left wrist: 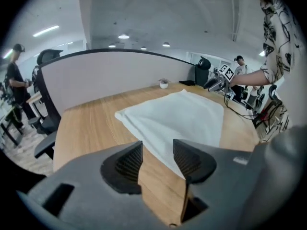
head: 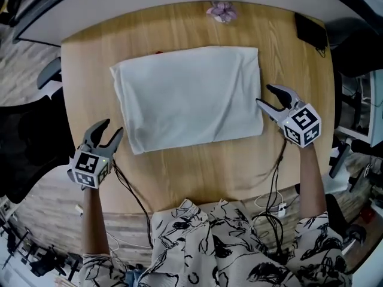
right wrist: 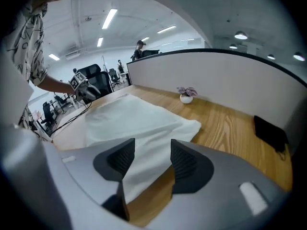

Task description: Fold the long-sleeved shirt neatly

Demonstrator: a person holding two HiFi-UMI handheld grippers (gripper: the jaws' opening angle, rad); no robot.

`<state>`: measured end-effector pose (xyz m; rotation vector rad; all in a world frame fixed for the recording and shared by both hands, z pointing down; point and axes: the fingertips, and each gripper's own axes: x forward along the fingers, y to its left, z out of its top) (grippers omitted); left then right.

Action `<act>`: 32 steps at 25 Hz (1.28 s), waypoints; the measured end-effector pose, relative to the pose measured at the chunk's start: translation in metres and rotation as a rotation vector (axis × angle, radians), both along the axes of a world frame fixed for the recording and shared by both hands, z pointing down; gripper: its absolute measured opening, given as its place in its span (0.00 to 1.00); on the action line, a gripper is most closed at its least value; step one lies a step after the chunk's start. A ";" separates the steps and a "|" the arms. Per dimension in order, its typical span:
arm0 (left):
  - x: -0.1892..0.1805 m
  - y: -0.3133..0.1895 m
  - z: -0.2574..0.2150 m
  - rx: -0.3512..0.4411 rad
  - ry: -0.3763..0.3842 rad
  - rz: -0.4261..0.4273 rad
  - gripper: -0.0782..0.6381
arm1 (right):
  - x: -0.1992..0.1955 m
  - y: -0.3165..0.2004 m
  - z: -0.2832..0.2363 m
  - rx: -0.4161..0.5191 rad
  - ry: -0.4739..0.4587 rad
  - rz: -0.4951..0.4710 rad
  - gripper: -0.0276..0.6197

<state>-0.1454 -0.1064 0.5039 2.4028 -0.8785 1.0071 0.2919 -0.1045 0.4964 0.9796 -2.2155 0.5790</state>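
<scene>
The white long-sleeved shirt [head: 188,97] lies folded into a flat rectangle on the round wooden table [head: 197,172]; it also shows in the left gripper view as the shirt [left wrist: 182,116] and in the right gripper view as the shirt [right wrist: 129,121]. My left gripper [head: 112,128] hovers off the shirt's near left corner, jaws apart and empty. My right gripper [head: 267,96] hangs just beyond the shirt's right edge, jaws apart with nothing between them. In each gripper view the other gripper shows across the cloth: the right gripper [left wrist: 214,84] and the left gripper [right wrist: 85,91].
A small potted plant [head: 221,11] stands at the table's far edge and a black object [head: 311,30] lies at the far right. Cables [head: 272,178] trail over the near edge. Office chairs [head: 24,142] stand to the left. A grey partition [left wrist: 120,75] runs behind the table.
</scene>
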 end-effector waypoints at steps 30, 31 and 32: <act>0.016 0.119 0.061 -0.188 -0.045 -0.024 0.15 | 0.002 0.148 0.075 -0.231 -0.017 0.184 0.09; 0.010 0.118 0.061 -0.185 -0.060 -0.030 0.15 | 0.005 0.149 0.075 -0.232 -0.015 0.193 0.09; 0.003 0.118 0.061 -0.186 -0.067 -0.044 0.15 | 0.009 0.150 0.074 -0.235 -0.023 0.206 0.09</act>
